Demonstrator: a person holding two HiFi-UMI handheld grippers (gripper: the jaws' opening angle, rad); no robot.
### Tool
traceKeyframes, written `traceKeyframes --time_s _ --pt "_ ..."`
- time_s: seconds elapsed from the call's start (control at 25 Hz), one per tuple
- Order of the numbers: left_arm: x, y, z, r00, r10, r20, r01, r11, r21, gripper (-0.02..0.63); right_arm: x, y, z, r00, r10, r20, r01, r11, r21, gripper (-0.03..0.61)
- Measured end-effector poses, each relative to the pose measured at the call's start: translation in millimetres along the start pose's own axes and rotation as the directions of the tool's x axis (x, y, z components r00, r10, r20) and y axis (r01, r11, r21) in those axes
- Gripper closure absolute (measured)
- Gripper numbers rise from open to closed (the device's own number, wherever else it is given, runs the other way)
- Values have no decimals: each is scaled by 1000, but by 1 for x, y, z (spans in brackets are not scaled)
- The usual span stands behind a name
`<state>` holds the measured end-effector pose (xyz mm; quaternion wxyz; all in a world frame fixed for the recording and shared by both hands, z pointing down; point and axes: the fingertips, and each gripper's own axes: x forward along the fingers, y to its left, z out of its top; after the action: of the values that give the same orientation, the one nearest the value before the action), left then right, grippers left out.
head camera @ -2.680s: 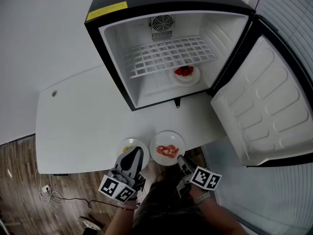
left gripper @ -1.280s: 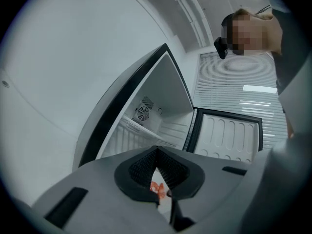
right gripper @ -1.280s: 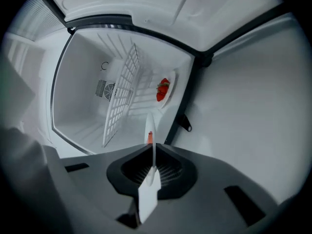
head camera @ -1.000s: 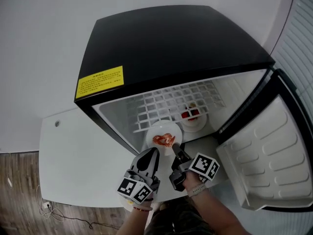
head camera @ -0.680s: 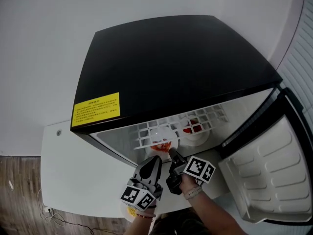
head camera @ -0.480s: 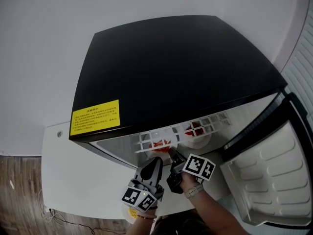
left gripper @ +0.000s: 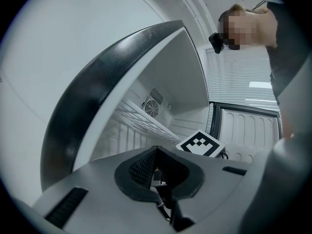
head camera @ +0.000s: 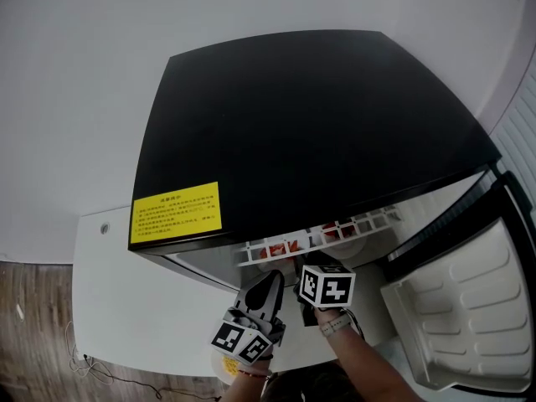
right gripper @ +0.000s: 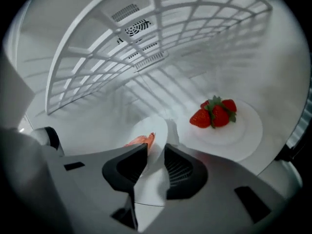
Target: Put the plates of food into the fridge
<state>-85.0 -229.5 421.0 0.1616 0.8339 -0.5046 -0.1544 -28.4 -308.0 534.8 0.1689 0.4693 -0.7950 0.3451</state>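
Letting go of the plate of red food inside the fridge, under the wire shelf

To do it well: spread the jaws clear of the rim on both sides before any pull. Then draw straight back along the line of the jaws, low over the fridge floor, so as not to drag or tip the plate. Avoid any sideways nudge into the strawberry plate just beside it. Mind the shelf's front edge overhead when backing out

Right gripper: roughly half open, jaws only just now opening, with the plate's near rim between the pads and, by the look of it, no longer pinched. Possibly brushing one pad; hard to tell. Plate itself down near the front edge of the fridge floor, to the left of the strawberries

Left gripper: closed, pad against pad, nothing between. Held level outside the fridge, just off its front edge, above the white table, apart from everything inside
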Motion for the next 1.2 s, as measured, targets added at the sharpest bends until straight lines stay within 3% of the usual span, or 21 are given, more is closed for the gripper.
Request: traceKeyframes --time_s 0.36,0.56,0.76,0.92,1.04,1.2 --pt "-8 0 4 1000 1 9 -1 1000 -18 607 3 -6 -4 996 -91 -25 86 984 -157 463" --pt "-11 -4 3 1000 -5 9 5 1000 -25 607 -7 -6 -1 994 -104 16 105 971 -214 463" --pt "-17 -10 7 1000 -12 15 13 999 -37 607 -34 7 4 995 -1 100 23 976 -217 465" --pt "-24 -21 13 999 -27 19 28 999 -18 607 -65 24 6 971 132 198 -104 984 -145 463" --pt "-31 -28 18 999 -35 21 35 999 -2 607 -91 32 6 955 159 248 -117 977 -176 466" --pt "-44 -38 26 999 -41 28 40 999 18 607 -127 41 5 939 176 296 -116 971 -211 548"
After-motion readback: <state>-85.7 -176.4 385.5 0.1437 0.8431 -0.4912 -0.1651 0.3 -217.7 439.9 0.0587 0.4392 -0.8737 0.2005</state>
